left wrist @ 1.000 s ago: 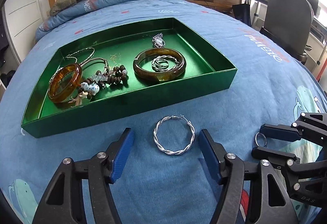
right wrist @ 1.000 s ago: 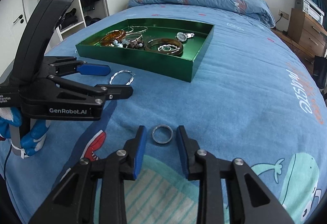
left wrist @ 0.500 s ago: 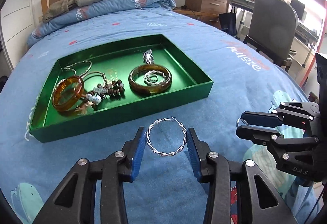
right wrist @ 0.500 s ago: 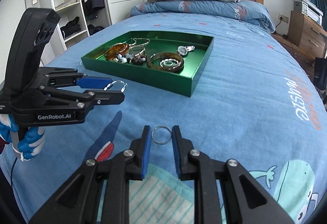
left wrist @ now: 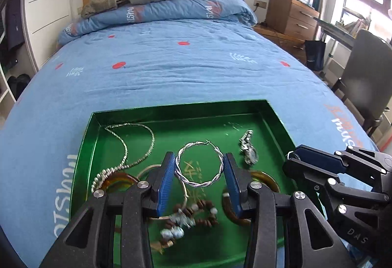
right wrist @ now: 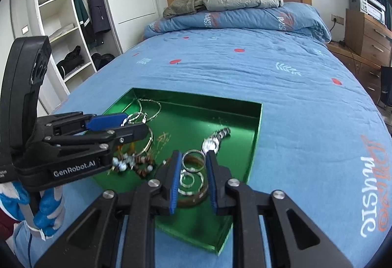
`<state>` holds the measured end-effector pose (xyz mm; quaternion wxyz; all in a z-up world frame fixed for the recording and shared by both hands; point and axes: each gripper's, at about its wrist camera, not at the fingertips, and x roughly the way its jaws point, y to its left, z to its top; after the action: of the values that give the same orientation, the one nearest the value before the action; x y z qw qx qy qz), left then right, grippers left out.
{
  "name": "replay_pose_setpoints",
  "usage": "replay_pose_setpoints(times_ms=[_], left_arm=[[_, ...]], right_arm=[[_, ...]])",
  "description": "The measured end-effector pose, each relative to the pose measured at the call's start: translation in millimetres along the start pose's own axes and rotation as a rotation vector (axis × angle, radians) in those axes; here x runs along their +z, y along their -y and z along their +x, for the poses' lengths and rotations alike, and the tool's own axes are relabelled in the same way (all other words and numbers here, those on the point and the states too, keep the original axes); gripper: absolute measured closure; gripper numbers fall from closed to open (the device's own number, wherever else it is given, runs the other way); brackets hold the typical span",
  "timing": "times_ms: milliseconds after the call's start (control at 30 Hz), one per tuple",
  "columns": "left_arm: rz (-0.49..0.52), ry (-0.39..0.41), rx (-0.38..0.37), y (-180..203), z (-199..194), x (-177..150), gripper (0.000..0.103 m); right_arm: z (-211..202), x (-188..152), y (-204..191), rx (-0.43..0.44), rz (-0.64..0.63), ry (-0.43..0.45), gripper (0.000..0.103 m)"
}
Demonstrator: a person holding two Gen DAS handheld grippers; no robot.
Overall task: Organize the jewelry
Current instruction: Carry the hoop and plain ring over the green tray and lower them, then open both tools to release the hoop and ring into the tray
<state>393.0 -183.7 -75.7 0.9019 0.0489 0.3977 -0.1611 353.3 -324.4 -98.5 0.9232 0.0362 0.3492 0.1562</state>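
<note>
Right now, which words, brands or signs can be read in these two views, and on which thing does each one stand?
"GenRobot.AI": white, on the black body of the left tool.
"DAS": on the black body of the right tool; any further letters are out of view.
"music": white and orange print on the blue bed cover, seen sideways and repeated.
Gold marks on the floor of the shiny green tray: not readable.

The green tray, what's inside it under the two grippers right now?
Inside the green tray: silver chain necklace, silver wristwatch, brown beaded bracelet, amber bangle ringing small silver rings. The left gripper covers much of another amber bangle.
</note>
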Motion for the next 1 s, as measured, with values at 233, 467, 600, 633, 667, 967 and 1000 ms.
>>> replay_pose_setpoints(times_ms=[233,467,600,633,667,967,1000], left_arm=[[-0.079,-0.109,0.056,-32.4,53.7,17.9,0.063],[-0.112,-0.226,0.033,-38.3,72.3,12.1,0.063],[-0.13,-0.238,0.048,-40.4,69.6,11.2,0.063],[-0.136,-0.239,0.043,-41.6,68.1,10.6,0.062],[-0.148,-0.239,0.029,-43.6,67.8,12.9,0.06],[-0.129,-0.083,0.017,-47.7,-22.7,3.7,0.043],[-0.12,-0.048,0.021,-46.3,-41.5,-2.2,0.038]], right_arm=[[76.2,33.4,-14.6,0.001,-0.076,-0.138,0.084],[113.5,27.6,-23.0,-0.045,-0.159,-0.274,0.084],[115.5,24.5,-30.0,-0.08,-0.188,-0.3,0.083],[114.1,24.2,-30.3,-0.084,-0.187,-0.3,0.083],[112.1,23.7,-30.9,-0.085,-0.187,-0.298,0.082],[33.2,22.7,-50.7,-0.084,-0.196,-0.173,0.069],[18.0,20.7,-55.9,-0.09,-0.203,-0.151,0.069]])
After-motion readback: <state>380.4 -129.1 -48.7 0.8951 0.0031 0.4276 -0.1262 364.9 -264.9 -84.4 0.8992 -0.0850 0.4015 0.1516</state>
